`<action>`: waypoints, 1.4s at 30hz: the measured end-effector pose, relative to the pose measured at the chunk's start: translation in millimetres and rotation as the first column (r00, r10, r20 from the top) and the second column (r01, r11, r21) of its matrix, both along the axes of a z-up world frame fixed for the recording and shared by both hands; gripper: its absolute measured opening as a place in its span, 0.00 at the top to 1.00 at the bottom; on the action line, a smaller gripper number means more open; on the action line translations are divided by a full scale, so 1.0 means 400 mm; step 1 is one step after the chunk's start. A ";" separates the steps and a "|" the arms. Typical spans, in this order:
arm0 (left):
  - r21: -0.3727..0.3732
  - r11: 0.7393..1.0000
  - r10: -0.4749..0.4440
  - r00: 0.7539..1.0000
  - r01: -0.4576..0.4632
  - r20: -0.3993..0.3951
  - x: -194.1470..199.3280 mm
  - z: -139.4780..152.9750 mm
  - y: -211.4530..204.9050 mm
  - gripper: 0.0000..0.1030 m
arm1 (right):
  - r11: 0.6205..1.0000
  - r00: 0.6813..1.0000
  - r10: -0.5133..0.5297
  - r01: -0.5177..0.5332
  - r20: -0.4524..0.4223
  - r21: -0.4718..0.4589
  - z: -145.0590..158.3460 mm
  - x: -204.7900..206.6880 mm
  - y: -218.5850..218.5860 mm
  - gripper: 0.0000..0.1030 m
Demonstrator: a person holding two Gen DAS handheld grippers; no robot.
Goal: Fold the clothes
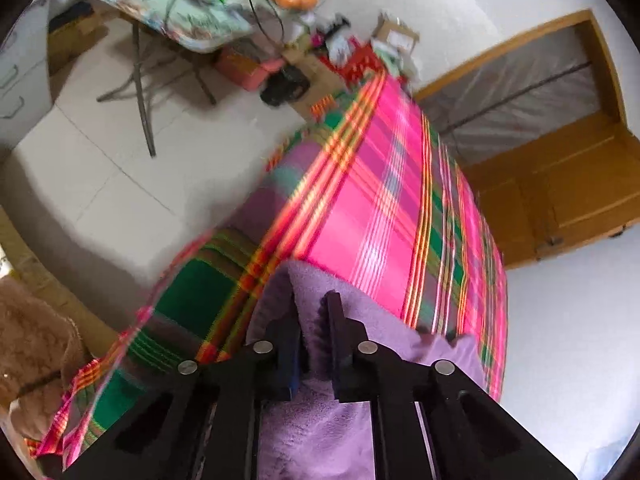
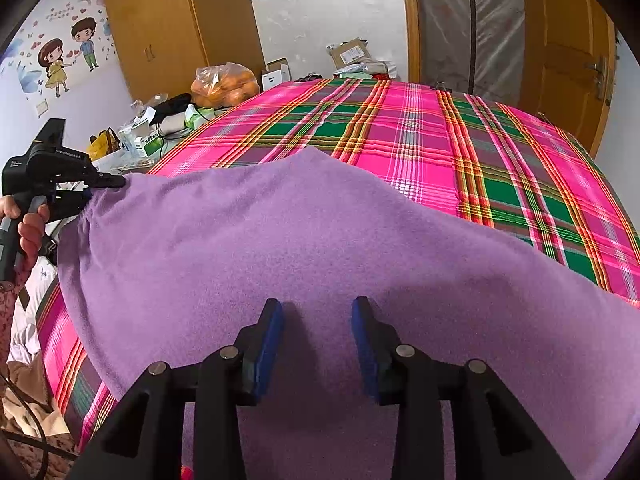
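A purple fleece cloth (image 2: 280,240) lies spread over the near part of a bed covered in a pink and green plaid sheet (image 2: 440,140). In the right wrist view my left gripper (image 2: 116,182) pinches the cloth's far left corner at the bed's edge, with a hand (image 2: 30,224) on its handle. Its own view shows the same: the left gripper (image 1: 312,292) has its jaws shut on a ridge of the purple cloth (image 1: 360,308), above the plaid sheet (image 1: 360,200). My right gripper (image 2: 318,304) stands open over the near middle of the cloth, nothing pinched between its blue pads.
A cluttered folding table (image 1: 192,20) with a bag of oranges (image 2: 224,84) stands left of the bed. Boxes and bags (image 1: 312,68) sit on the floor at the bed's far end. A wooden wardrobe (image 2: 168,32) and a door (image 2: 568,60) line the walls.
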State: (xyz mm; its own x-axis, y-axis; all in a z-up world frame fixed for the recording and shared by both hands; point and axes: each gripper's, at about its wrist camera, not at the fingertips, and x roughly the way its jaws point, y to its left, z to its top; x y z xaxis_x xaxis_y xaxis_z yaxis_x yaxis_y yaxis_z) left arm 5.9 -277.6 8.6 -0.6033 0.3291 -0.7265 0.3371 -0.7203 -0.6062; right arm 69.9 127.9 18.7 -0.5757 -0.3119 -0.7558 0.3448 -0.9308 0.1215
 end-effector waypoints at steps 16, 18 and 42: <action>-0.213 0.975 0.061 0.998 -0.062 -0.007 0.060 0.036 -0.011 0.80 | 1.000 1.000 -0.001 0.001 -0.008 0.024 -0.002 0.003 -0.007 0.59; -0.243 0.967 0.071 0.996 -0.081 -0.048 0.093 0.070 -0.004 0.80 | 1.000 1.000 -0.001 0.001 -0.010 0.029 -0.002 0.003 -0.007 0.59; -0.375 0.914 -0.162 0.987 0.157 0.018 0.224 0.021 0.147 0.77 | 0.999 1.000 -0.013 0.013 -0.014 0.033 -0.003 0.006 -0.009 0.59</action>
